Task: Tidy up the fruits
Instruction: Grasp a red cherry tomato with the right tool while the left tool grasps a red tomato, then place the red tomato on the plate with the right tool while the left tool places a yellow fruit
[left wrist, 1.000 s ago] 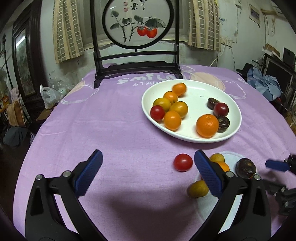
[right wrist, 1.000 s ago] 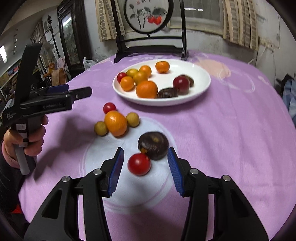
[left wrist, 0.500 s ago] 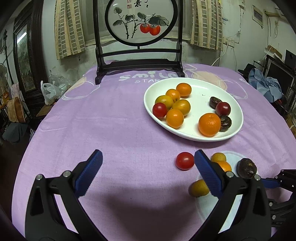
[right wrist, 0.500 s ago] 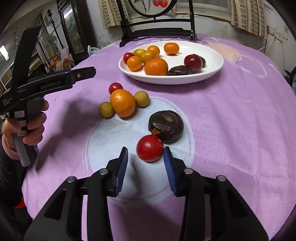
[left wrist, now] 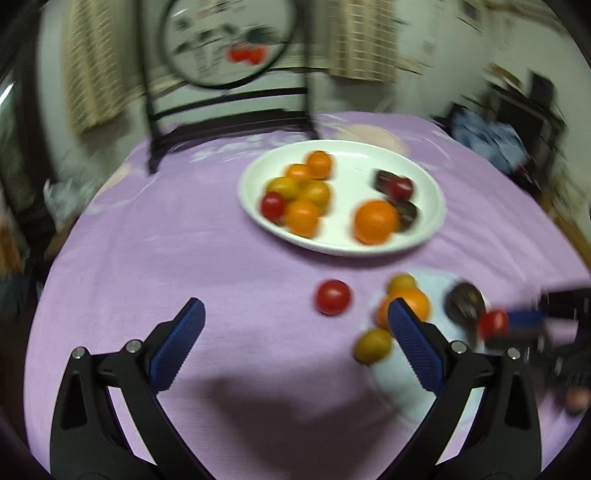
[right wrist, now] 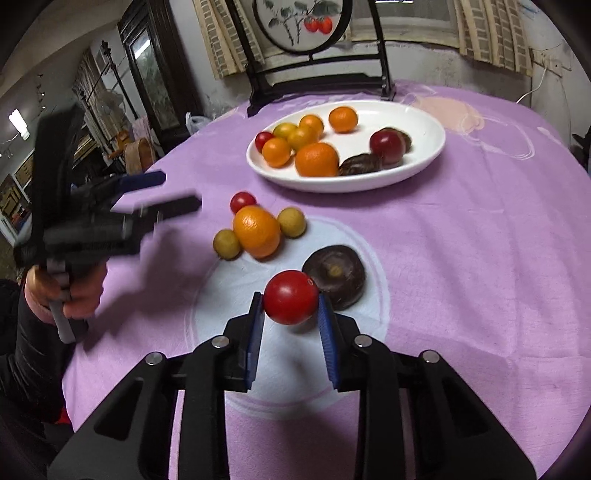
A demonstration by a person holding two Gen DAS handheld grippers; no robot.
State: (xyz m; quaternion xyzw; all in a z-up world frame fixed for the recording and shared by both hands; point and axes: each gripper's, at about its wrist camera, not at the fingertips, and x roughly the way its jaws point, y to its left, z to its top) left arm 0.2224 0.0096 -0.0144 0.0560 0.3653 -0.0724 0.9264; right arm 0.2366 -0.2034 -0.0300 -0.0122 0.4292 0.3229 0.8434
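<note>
My right gripper (right wrist: 290, 308) is shut on a red tomato (right wrist: 290, 297) and holds it just above the cloth, beside a dark brown fruit (right wrist: 336, 275). An orange (right wrist: 256, 230), two yellow-green fruits (right wrist: 226, 243) and a small red tomato (right wrist: 242, 201) lie loose ahead. A white plate (right wrist: 424, 129) farther back holds several oranges, tomatoes and dark fruits. My left gripper (left wrist: 295, 343) is open and empty above the cloth, left of the loose fruits; the small tomato (left wrist: 332, 297) lies ahead of it. The left wrist view is blurred.
A purple cloth (right wrist: 480, 240) covers the round table. A dark wooden stand with a round painted panel (right wrist: 303, 22) sits at the table's far edge behind the plate. Furniture and clutter surround the table.
My right gripper closed on the red tomato and lifted it slightly. My left gripper swung, blurring its view, and stayed open.
</note>
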